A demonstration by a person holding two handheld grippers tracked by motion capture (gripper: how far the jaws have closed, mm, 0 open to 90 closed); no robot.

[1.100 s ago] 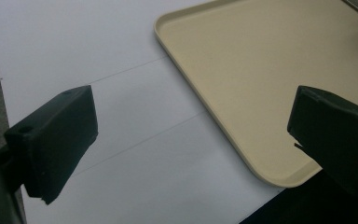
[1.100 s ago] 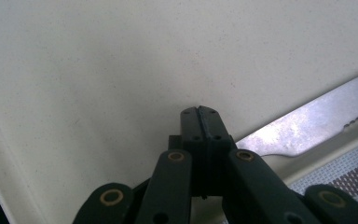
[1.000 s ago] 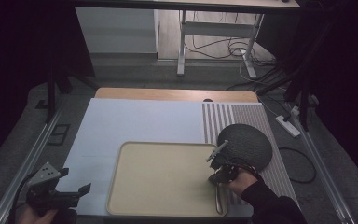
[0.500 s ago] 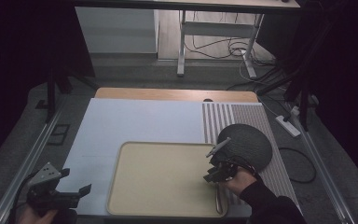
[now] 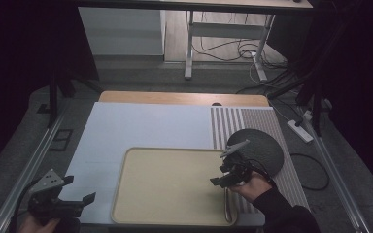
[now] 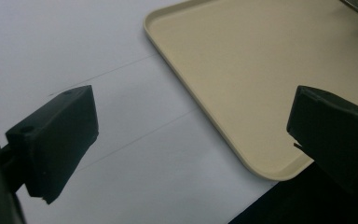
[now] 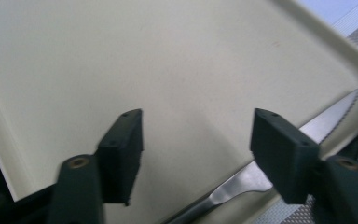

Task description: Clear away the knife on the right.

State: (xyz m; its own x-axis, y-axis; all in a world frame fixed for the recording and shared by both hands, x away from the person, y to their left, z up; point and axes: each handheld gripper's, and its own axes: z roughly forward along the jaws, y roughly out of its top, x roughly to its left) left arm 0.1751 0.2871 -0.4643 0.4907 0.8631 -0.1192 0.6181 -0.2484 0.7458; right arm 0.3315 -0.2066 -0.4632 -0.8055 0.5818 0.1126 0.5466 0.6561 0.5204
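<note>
Stainless steel, thin and flat, the serrated table knife (image 7: 265, 175) lies inside the beige plastic tray (image 5: 170, 187), tight along its right-hand rim, with the toothed blade toward the far end and the handle toward the person. The right gripper (image 7: 196, 154) hangs low over that part of the tray, jaws spread wide and holding nothing; in the right gripper view the knife runs beside and under the right-hand jaw, not between the two. The left gripper (image 5: 75, 201) sits well apart at the near left corner of the white counter (image 5: 141, 126), jaws likewise wide apart and empty, with the tray's near left corner ahead of it in the left gripper view. A round dark grey plate (image 5: 257, 148) rests on the striped mat (image 5: 250, 119) just right of the tray. The knife will likely handle as light and stiff, but slick, and it lies so flat and so close to the raised rim that a jaw may not slip beneath it. The handle looks the best place to take hold, pinched across its narrow width, perhaps after nudging it away from the rim.
</note>
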